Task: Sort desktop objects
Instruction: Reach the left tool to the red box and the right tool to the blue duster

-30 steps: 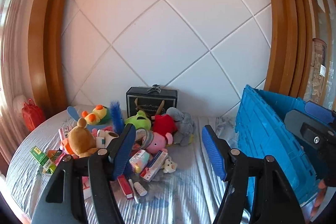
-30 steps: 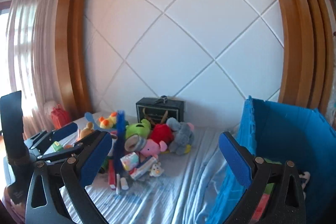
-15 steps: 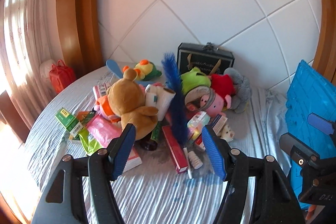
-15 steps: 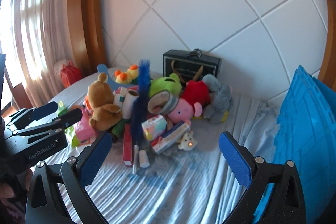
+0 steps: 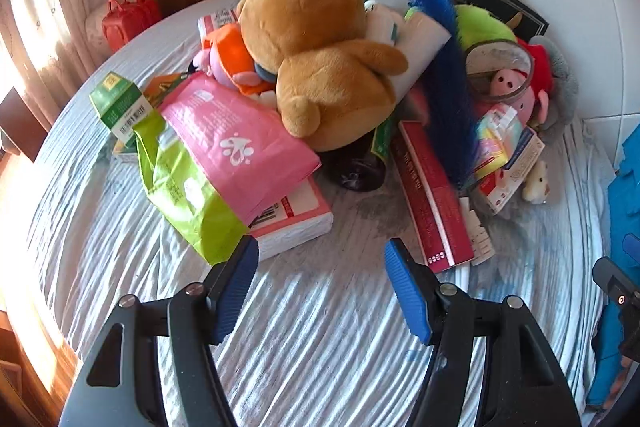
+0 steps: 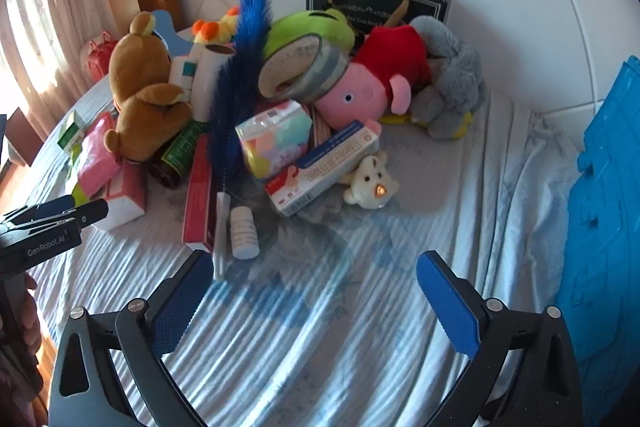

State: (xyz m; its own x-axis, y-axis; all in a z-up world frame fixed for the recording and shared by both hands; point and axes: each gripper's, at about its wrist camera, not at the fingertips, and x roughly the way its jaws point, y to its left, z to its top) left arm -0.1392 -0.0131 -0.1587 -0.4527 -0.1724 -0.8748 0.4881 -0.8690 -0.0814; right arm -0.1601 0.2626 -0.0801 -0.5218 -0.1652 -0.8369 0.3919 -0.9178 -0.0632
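A pile of toys and boxes lies on a table with a blue-striped cloth. A brown teddy bear point(image 5: 320, 39) point(image 6: 140, 99) lies on a pink pack point(image 5: 236, 143) and a tissue pack point(image 5: 292, 223). A blue feather brush point(image 5: 444, 75) point(image 6: 240, 75), a long red box point(image 5: 432, 195), a pink pig plush point(image 6: 360, 95), a tape roll point(image 6: 300, 71) and a small white bottle point(image 6: 243, 233) lie beside it. My left gripper point(image 5: 320, 259) is open and empty, just short of the tissue pack. My right gripper point(image 6: 316, 275) is open and empty, near the bottle.
A blue plastic crate point(image 6: 604, 227) stands at the right edge. A black case point(image 6: 376, 3) leans on the white tiled wall behind the pile. A green carton point(image 5: 120, 105) and a red bag point(image 5: 128, 17) are at the left. Bare cloth lies in front of both grippers.
Both grippers have moved forward and down toward the pile, which now fills the views. Both stay open and empty.
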